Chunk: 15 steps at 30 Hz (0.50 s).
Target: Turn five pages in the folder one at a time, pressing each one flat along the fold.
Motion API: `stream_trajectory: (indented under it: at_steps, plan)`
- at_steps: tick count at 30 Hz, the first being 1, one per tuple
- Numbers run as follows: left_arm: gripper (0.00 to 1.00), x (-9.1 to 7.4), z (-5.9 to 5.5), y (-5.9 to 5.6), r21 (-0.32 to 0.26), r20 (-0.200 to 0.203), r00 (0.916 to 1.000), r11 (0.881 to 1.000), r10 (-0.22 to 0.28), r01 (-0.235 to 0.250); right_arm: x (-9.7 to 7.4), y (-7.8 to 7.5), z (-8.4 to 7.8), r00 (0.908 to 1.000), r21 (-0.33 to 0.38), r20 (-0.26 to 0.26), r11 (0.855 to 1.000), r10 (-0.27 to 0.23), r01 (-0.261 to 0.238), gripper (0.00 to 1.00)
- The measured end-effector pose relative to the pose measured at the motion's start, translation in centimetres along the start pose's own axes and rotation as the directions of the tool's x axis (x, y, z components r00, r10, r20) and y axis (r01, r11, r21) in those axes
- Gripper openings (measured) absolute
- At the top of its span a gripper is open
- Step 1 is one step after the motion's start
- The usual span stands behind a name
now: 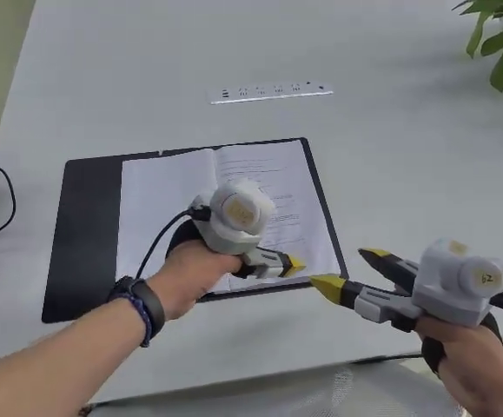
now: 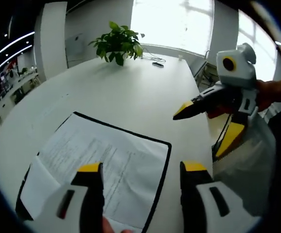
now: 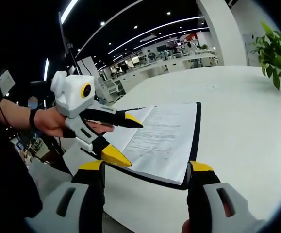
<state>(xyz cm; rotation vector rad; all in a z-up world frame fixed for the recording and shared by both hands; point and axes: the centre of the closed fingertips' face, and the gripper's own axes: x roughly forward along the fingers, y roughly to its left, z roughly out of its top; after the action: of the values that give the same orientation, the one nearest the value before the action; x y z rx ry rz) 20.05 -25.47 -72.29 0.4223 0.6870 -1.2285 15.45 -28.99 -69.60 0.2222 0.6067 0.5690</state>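
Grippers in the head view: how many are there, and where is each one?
2. The left gripper is over the near right corner of the open folder. The right gripper is beside that corner, over the table, with its jaws open.

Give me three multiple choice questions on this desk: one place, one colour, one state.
1. The power strip lies: A on the table beyond the folder; B on the folder; C under the plant.
2. The folder's cover is: A red; B green; C black.
3. The left gripper is: A shut on a page; B open; C shut on a cable.
Answers: 1 A, it sits past the folder's far edge. 2 C, the bare left side is black. 3 B, its jaws stand apart.
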Motion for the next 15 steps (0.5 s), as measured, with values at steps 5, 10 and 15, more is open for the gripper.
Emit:
stream_trajectory:
  at_steps: [5,10,15]
  plan:
    - [0.64,2.9,0.1,-0.4,0.009,-0.029,0.9993,1.000,-0.023,0.024,-0.2,-0.2,0.0,1.0000,0.001,-0.006,1.000,0.002,-0.002,0.68]
    - [0.65,5.1,0.2,-0.2,-0.051,-0.021,0.9997,0.999,-0.016,0.014,-0.7,-0.7,0.2,1.0000,0.012,0.000,1.000,0.002,-0.002,0.67]
    - [0.65,6.3,-0.5,0.2,-0.079,-0.040,0.9992,0.997,0.009,-0.012,-1.1,-1.1,-0.1,0.9999,0.020,-0.011,1.000,0.001,0.000,0.66]
